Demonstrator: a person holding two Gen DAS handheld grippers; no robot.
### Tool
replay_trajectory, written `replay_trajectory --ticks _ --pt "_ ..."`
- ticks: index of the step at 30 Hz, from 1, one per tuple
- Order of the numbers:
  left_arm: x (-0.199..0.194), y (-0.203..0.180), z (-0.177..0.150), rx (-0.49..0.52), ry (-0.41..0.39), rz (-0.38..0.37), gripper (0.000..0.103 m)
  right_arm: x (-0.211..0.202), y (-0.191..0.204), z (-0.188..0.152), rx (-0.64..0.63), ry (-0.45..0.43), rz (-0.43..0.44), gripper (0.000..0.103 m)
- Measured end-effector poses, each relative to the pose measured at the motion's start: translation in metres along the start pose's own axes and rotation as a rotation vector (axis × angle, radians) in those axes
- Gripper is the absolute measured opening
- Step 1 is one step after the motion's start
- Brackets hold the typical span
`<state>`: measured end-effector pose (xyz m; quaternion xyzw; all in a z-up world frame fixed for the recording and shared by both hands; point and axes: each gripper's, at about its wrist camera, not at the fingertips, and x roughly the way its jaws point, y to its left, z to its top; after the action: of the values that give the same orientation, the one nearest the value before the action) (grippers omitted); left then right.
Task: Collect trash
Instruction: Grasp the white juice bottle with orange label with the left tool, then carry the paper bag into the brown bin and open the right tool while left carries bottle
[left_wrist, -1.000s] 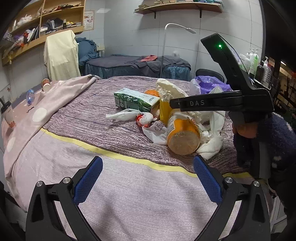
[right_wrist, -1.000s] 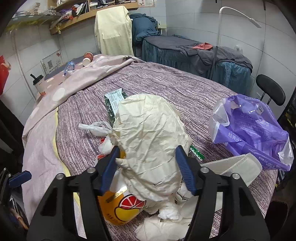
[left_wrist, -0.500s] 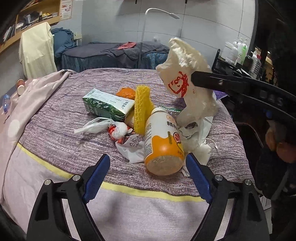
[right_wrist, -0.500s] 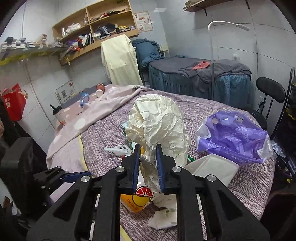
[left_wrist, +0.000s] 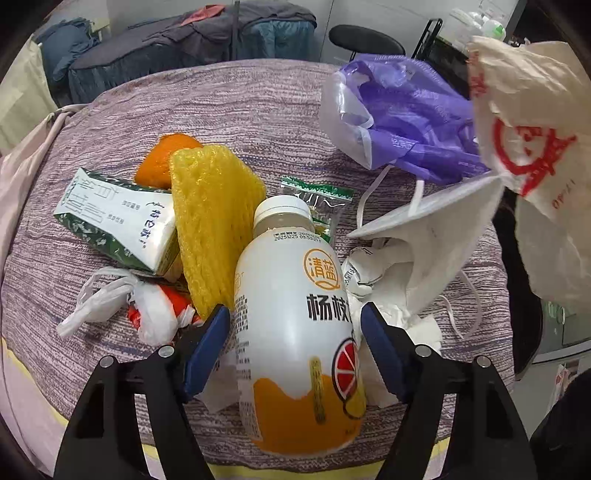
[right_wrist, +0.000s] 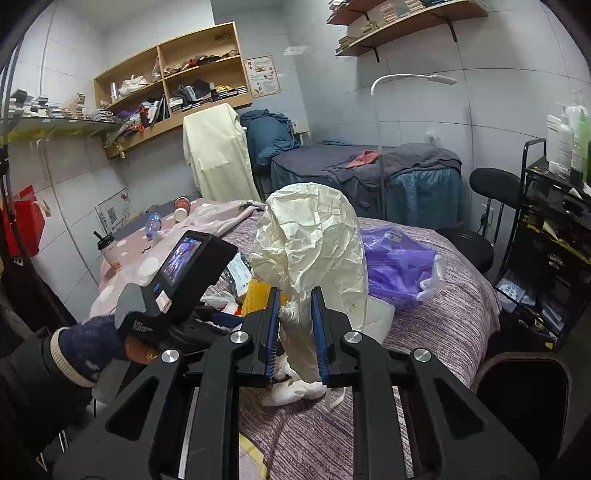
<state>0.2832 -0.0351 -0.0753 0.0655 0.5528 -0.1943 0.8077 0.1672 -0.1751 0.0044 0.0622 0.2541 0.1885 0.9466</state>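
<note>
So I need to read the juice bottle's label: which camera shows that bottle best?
The left wrist view: the juice bottle lies centred between the left gripper's pads, label up and readable. The right wrist view shows nothing identifiable of it behind the cream paper bag.

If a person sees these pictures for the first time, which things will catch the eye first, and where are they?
First, the orange-and-white drink bottle, lying on the striped purple bedcover between the blue pads of the left claw, whose jaws have just been closing around it. Next, the crumpled cream paper bag, pinched and lifted by the right claw. Behind them lies a purple plastic bag.
</note>
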Motion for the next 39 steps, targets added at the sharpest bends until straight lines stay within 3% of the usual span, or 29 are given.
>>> replay_trajectory --ticks 4,10,15,25,32,39 --pt "0.018 -0.003 0.007 0.026 0.049 0.04 0.065 -0.019 -0.01 -0.007 0.021 -0.021 -0.01 0.018" --pt "0.012 -0.004 0.0 0.004 0.008 0.035 0.061 -0.044 -0.018 -0.012 0.047 -0.064 0.011 0.018" --pt "-0.014 0.001 -0.012 -0.035 -0.089 0.001 0.061 -0.06 -0.023 -0.019 0.063 -0.093 0.027 0.018" --pt "-0.068 -0.023 -0.06 -0.036 -0.317 0.036 0.061 -0.085 -0.036 -0.04 0.108 -0.117 -0.015 0.018" --pt "-0.103 -0.061 -0.101 -0.015 -0.426 -0.018 0.061 -0.11 -0.081 -0.064 0.197 -0.112 -0.132 0.018" --pt "-0.103 -0.099 -0.117 0.011 -0.435 -0.103 0.061 -0.11 -0.165 -0.107 0.392 0.004 -0.236 0.018"
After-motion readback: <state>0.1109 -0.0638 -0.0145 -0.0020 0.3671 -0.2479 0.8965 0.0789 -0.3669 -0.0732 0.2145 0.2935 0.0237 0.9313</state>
